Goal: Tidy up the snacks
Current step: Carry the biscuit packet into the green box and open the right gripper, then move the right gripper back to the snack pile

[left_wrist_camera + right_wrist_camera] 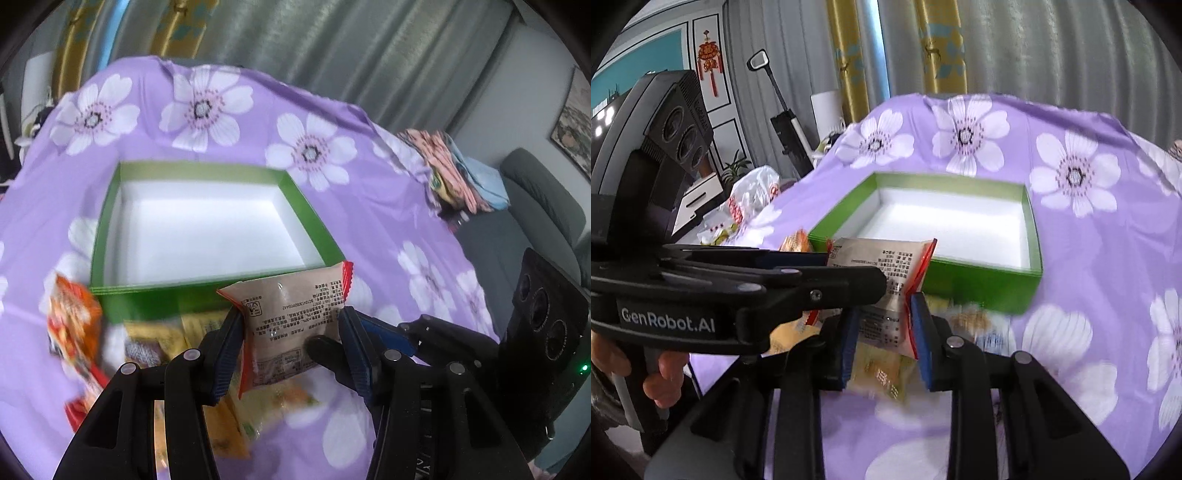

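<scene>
Gripping one packet (295,325) between them, both grippers hold it up in front of the box (207,295). In the left wrist view the left gripper (291,325) sits at lower centre, its two blue-padded fingers (229,343) clamped on the packet's two side edges; the packet is beige with red crimped ends and small black print, and it stands tilted, its top end overlapping the box's near wall. The right gripper (369,332) reaches in from the right of that frame, its black tip on the packet's lower right.

In the right wrist view the right gripper (882,325) is at lower centre, its pads pinching the packet (886,273) at its lower end. The left gripper (849,266) crosses from the left edge, with a hand (661,373) on its handle at lower left.

The box is green outside, white inside, open-topped, and sits in mid frame on a purple cloth (388,221) printed with white flowers. Under the grippers lies a blurred heap of snacks (218,413), yellow and orange, on the cloth just before the box. An orange bag (74,321) lies at the left, beside the box's near corner.
</scene>
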Available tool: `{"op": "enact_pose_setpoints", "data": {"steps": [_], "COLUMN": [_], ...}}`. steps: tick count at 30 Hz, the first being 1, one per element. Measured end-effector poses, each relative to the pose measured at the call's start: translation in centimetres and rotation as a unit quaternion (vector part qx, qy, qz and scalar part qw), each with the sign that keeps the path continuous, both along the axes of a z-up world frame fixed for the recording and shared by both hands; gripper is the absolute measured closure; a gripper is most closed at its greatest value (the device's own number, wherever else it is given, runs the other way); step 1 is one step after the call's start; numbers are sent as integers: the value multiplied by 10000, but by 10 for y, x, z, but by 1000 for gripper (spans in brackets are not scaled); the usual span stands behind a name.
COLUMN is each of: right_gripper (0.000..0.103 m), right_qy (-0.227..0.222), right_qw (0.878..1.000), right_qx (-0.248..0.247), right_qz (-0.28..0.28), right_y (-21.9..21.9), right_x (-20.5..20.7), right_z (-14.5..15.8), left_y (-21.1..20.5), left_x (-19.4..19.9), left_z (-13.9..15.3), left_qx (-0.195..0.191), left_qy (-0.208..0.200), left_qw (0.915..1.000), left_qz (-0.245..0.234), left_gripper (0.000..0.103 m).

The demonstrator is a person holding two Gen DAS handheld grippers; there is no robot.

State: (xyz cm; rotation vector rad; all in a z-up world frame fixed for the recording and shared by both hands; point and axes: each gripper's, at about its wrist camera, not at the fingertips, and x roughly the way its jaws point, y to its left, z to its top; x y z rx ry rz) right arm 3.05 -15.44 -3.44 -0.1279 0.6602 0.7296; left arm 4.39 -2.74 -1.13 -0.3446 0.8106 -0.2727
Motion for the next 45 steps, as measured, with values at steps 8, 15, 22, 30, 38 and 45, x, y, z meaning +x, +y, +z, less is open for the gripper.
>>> {"op": "enact_pose_setpoints", "data": {"steps": [8,15,22,30,38,45], "right_gripper": [71,58,41,32,23,16], "right_qy": [-52,194,225,80,142,134], "right_qw": [10000,9993,9977,9965,9963,9958], "right_qx": [75,92,131,158,240,271], "right_qz": [-19,-319,-620,-821,-819,-867], "right_y": [25,37,23,1,-10,-13], "right_x": [56,89,86,53,18,-8], "right_z": [4,-11,-9,6,12,20], "left_y": [22,23,20,19,21,21], "left_x": [48,74,61,31,4,-20], "left_z": [1,-9,-6,14,26,29], "left_qx": [96,359,764,1177,1183,1269], "left_qy": [-77,42,-64,-315,-403,-392], "left_qw": [9996,9987,9958,9900,9893,9877], "left_qz": [240,370,493,708,749,823], "left_gripper": [50,47,15,7,7,6]}}
